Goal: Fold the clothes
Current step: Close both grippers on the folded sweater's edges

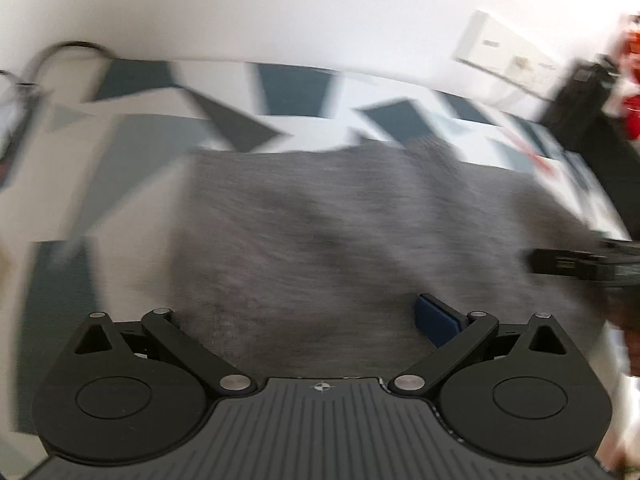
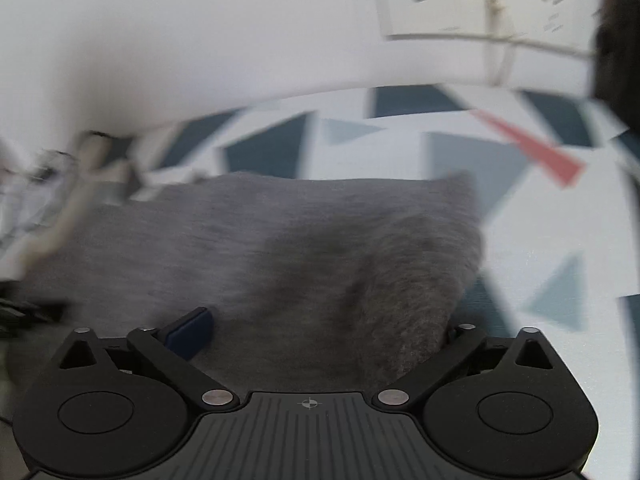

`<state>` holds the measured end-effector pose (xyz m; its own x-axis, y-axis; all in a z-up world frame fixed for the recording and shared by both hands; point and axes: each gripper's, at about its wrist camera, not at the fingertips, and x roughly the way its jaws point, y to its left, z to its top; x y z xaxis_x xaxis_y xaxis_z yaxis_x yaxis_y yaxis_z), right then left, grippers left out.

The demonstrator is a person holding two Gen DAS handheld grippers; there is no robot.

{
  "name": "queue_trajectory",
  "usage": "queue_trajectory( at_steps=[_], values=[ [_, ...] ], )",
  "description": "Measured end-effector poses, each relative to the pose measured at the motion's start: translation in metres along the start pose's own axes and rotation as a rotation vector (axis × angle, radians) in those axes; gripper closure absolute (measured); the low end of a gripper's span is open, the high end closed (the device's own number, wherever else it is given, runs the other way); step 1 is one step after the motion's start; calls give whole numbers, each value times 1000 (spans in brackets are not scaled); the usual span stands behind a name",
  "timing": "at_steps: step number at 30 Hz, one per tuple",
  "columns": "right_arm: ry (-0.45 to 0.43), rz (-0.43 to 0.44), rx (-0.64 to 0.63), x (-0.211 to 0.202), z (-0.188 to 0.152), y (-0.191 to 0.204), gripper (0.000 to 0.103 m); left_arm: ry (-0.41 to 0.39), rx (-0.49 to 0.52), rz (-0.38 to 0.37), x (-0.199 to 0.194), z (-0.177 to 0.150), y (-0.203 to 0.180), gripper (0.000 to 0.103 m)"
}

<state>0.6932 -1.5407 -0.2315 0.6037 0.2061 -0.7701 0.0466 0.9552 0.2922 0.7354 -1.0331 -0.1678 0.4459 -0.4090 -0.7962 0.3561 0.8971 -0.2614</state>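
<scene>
A grey knit garment (image 1: 320,232) lies spread on a patterned cloth and fills the middle of both views (image 2: 280,248). My left gripper (image 1: 308,320) stands wide open over the garment's near edge; its blue right pad (image 1: 438,320) shows, the left one is hidden by cloth. My right gripper (image 2: 316,332) is also wide open, its blue left pad (image 2: 190,330) visible and its right finger hidden behind a raised fold of the garment (image 2: 408,312). The right gripper's black body (image 1: 580,262) shows at the right edge of the left wrist view. Both frames are motion-blurred.
The surface is a white cloth with dark blue, grey and red triangles (image 2: 520,216). A white wall with a socket plate (image 2: 460,4) and cable stands behind. Cables (image 1: 24,80) lie at the far left. A dark object (image 1: 580,104) and red items (image 1: 632,108) stand at the far right.
</scene>
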Motion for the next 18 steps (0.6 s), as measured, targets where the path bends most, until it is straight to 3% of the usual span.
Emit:
queue_trajectory(
  at_steps=[5, 6, 7, 10, 11, 12, 14, 16, 18],
  values=[
    [20, 1, -100, 6, 1, 18, 19, -8, 26, 16, 4, -1, -13, 2],
    [15, -3, -89, 5, 1, 17, 22, -12, 21, 20, 3, -2, -12, 6],
    [10, -8, -78, 3, 1, 16, 32, -17, 20, 35, 1, -2, -11, 9],
    [12, 25, -21, -3, 1, 7, 58, -28, 2, 65, -6, -4, -8, 40],
    [21, 51, 12, -4, 2, 4, 63, -30, -27, 43, -9, -5, -4, 56],
    [26, 75, 45, -5, 2, 1, 66, -33, -57, 24, -13, -5, 0, 63],
    [23, 132, 143, -9, 1, -5, 80, -41, -119, 2, -21, -6, 7, 69],
    [5, 207, 259, -17, -2, -11, 82, -61, -184, 3, -35, -11, 15, 72],
    [-32, 234, 263, -30, -2, -5, 83, -92, -236, 5, -53, -16, 23, 74]
  ],
)
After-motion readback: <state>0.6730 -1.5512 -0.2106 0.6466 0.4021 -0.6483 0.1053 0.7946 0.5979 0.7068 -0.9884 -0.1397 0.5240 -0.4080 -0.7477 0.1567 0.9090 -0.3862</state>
